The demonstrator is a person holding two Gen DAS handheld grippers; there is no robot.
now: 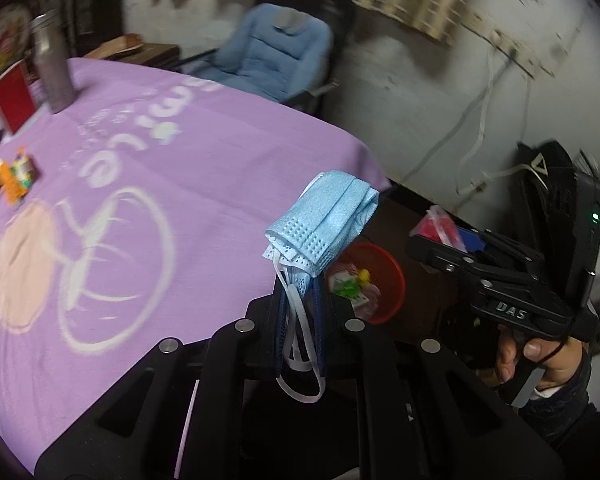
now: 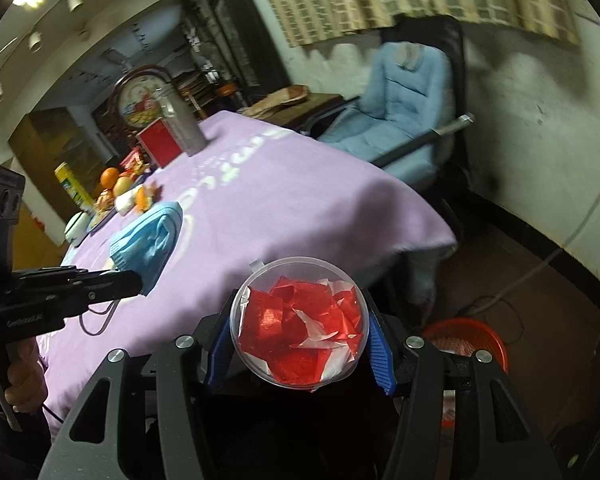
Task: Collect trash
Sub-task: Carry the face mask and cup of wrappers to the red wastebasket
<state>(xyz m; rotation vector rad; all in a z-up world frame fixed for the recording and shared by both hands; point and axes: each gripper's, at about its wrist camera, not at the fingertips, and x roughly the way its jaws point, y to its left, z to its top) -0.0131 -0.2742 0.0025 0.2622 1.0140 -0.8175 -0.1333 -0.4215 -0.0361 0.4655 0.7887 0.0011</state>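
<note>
Mask: one crumpled light-blue pleated face mask (image 1: 323, 220) with white ear loops, clamped in the left gripper (image 1: 300, 280) above the table's edge.
Cup: one clear round plastic cup (image 2: 299, 320) stuffed with red and white wrappers, squeezed between the right gripper (image 2: 299, 344) and its blue pads (image 2: 380, 350).
Bin: one red mesh plastic basket (image 1: 384, 280) on the dark floor beside the table, litter inside.
Surface: table under a lilac printed cloth (image 1: 148, 184); one grey metal flask (image 1: 54, 76), one red box (image 1: 12, 100).
Room: one blue padded chair (image 2: 396, 108), stained white wall, checked curtain.
</note>
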